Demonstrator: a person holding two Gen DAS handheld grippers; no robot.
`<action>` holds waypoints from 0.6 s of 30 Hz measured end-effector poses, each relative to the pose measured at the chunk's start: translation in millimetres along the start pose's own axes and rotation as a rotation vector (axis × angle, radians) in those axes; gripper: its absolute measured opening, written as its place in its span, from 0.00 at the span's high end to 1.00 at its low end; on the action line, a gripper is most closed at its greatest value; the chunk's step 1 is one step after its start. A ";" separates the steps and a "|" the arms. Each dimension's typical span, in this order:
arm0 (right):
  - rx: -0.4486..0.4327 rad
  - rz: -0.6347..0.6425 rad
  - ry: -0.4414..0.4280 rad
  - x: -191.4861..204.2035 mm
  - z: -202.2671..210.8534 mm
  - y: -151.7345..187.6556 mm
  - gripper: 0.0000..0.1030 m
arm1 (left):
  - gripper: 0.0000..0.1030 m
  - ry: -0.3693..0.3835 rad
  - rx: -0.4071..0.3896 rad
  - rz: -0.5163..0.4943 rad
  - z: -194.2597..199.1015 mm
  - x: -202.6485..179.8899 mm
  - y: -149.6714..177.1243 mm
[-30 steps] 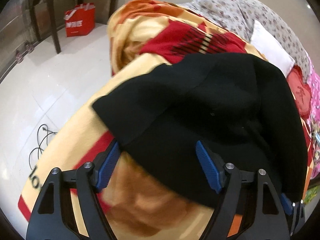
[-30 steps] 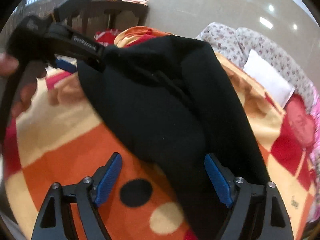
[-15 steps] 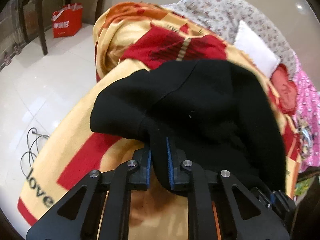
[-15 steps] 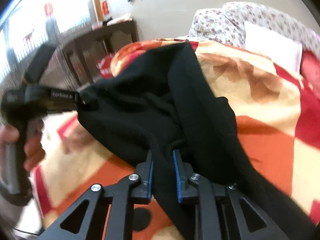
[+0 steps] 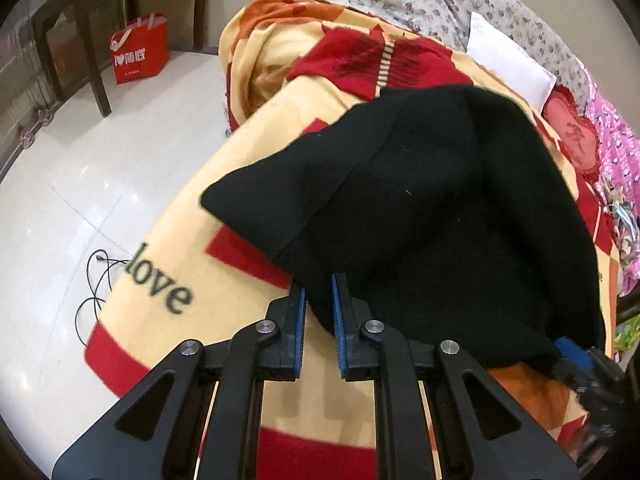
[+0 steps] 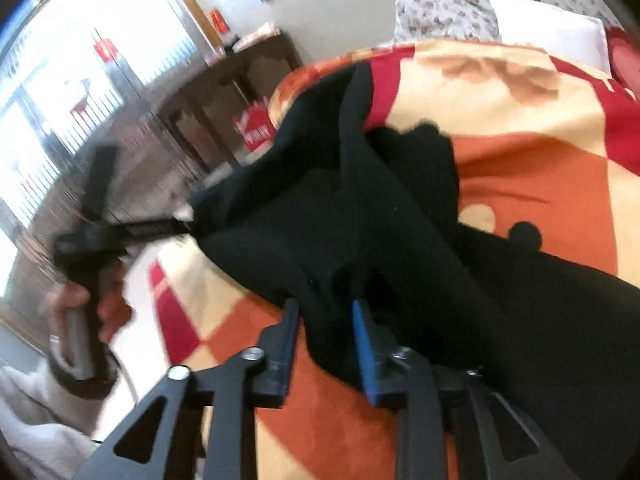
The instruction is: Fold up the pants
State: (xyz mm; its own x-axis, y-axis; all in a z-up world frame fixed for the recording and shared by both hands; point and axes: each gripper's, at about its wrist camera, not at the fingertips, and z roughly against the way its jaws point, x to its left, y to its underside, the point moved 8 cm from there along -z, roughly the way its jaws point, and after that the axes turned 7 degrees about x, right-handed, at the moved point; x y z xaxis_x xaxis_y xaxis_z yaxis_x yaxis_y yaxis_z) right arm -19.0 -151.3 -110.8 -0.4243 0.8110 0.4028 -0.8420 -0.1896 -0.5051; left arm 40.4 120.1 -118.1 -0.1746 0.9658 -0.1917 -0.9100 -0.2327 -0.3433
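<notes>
Left wrist view shows a bed with a big yellow, red and orange blanket [image 5: 248, 184], and the black pants [image 5: 440, 208] lie spread on top of it. A red bag [image 5: 138, 50] sits on the white floor by a dark table leg. The left hand-held gripper [image 5: 319, 304] has its blue fingers pinched on the near edge of the pants, and the right hand-held gripper [image 6: 326, 334] squeezes a thick bunch of the same pants.
</notes>
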 end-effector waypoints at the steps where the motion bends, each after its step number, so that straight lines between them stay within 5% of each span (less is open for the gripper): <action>1: -0.019 -0.017 0.000 -1.8 7.3 -1.9 0.58 | 0.88 -0.008 -0.020 -0.002 7.4 2.2 -3.3; 6: -0.032 -0.121 -0.057 -8.2 11.8 -6.2 0.57 | 0.88 -0.076 -0.163 -0.016 47.8 -0.6 -12.3; 10: -0.049 -0.052 0.040 9.3 26.4 -8.7 0.56 | 0.68 -0.068 -0.223 -0.056 65.0 -17.0 -19.4; 15: -0.103 0.135 0.318 12.8 39.3 -18.8 0.52 | 0.64 -0.032 -0.165 -0.144 36.6 -53.9 -22.2; 18: -0.040 0.133 0.319 -3.8 19.1 -18.4 0.52 | 0.64 -0.036 -0.085 -0.170 2.6 -71.0 -17.0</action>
State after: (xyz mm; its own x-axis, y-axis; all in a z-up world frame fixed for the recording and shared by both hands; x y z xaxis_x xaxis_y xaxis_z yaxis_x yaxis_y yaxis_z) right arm -8.2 -161.5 -88.5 -0.3988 0.9139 0.0760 -0.7700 -0.2887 -0.5691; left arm 67.3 55.8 -96.2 -0.0361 0.9951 -0.0924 -0.8927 -0.0737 -0.4447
